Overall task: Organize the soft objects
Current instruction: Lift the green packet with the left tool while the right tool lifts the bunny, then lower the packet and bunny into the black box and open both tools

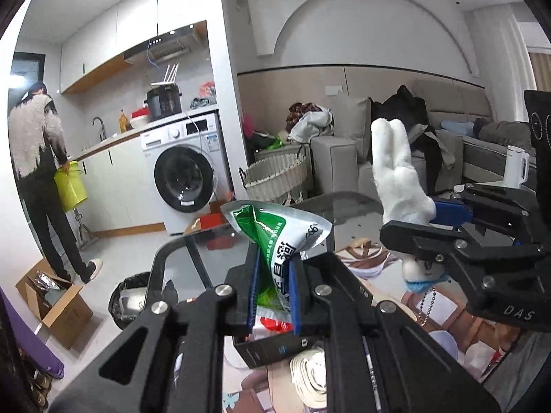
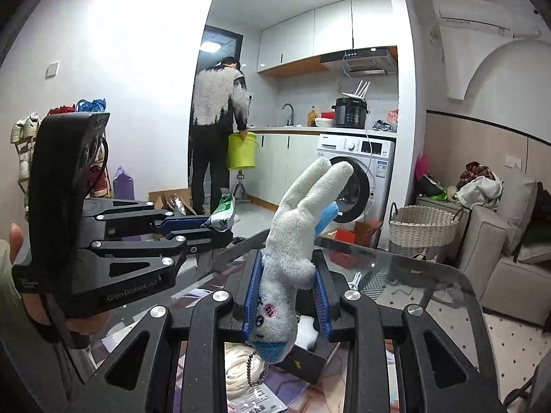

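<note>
I read left gripper [image 1: 272, 289] clamped on green foil pouch [image 1: 275, 237], right gripper [image 2: 287, 296] pinching white plush rabbit [image 2: 296, 241] ears-up, both seemingly raised above glass table [image 2: 413, 268], side by side.

We read "DAS" on the right gripper [image 1: 444, 220] body, "GenRobot.AI" on the left gripper [image 2: 220, 225] body, "999" and partly hidden Chinese characters on the green and silver pouch [image 1: 279, 237], other labels too small to read.

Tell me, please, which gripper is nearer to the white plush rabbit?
Right. The right gripper is shut on the plush rabbit, clamping its body. The left gripper is beside it, apart, shut on a green and silver pouch.
</note>
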Tool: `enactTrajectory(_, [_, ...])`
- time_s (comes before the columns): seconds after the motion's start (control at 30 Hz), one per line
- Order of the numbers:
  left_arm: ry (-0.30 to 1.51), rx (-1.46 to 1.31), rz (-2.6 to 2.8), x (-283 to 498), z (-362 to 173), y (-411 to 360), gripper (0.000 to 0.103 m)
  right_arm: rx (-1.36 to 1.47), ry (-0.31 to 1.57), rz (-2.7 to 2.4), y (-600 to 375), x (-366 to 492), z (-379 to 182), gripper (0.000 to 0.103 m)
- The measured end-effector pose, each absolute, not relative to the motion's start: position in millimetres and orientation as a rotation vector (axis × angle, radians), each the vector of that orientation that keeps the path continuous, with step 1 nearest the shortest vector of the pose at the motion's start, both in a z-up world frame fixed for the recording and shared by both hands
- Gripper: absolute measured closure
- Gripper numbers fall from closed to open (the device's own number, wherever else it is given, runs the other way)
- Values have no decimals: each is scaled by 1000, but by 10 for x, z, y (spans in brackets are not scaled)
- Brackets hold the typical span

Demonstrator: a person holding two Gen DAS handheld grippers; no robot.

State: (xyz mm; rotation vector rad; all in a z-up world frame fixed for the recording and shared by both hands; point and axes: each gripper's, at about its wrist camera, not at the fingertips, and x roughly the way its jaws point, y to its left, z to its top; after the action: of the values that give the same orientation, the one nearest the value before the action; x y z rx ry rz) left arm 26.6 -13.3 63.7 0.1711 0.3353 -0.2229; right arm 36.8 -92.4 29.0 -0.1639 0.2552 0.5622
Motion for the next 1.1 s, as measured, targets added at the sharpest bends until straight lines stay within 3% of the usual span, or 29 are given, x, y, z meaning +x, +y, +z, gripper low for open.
enactTrajectory(0.67, [358,61,-143,1056,575,69,91,-134,264,486,-666,1378,284,75])
enactTrajectory(1.1, [708,62,-159,1586,82,-84,91,-193,705,480,-474,2067,-395,75])
